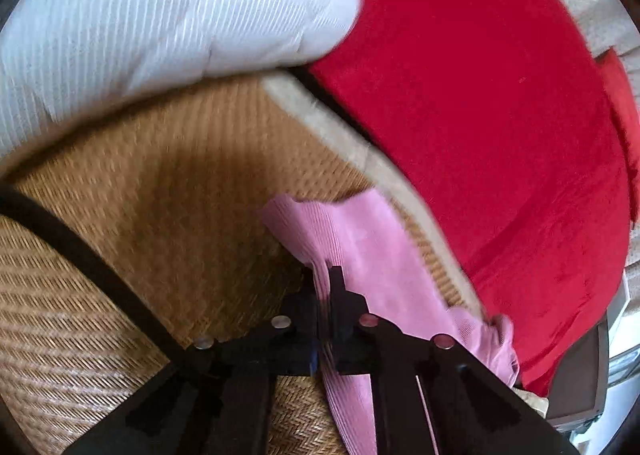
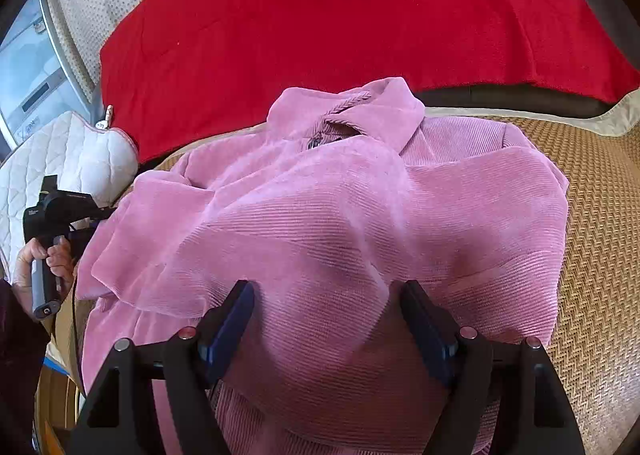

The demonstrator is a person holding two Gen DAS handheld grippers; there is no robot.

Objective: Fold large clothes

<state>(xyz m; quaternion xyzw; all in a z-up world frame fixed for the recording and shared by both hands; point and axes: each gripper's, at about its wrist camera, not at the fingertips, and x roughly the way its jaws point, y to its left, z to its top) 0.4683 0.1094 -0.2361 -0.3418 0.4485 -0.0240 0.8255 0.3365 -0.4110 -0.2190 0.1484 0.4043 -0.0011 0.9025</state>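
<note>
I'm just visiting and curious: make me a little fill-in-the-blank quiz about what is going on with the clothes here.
1. The garment being handled is a corduroy jacket coloured ____.
2. The left gripper is ____ on the jacket's edge.
3. The right gripper has its fingers ____, with jacket fabric between them.
4. Behind the jacket lies a blanket coloured ____.

Missing words: pink; shut; open; red

Woven rattan mat (image 2: pixel 592 247) covers the bed surface, edged in beige trim. Red blanket (image 2: pixel 340 27) spread beyond it. White quilted pillow (image 1: pixel 152 15) at one end. Daylight falls across, casting soft shadows.
</note>
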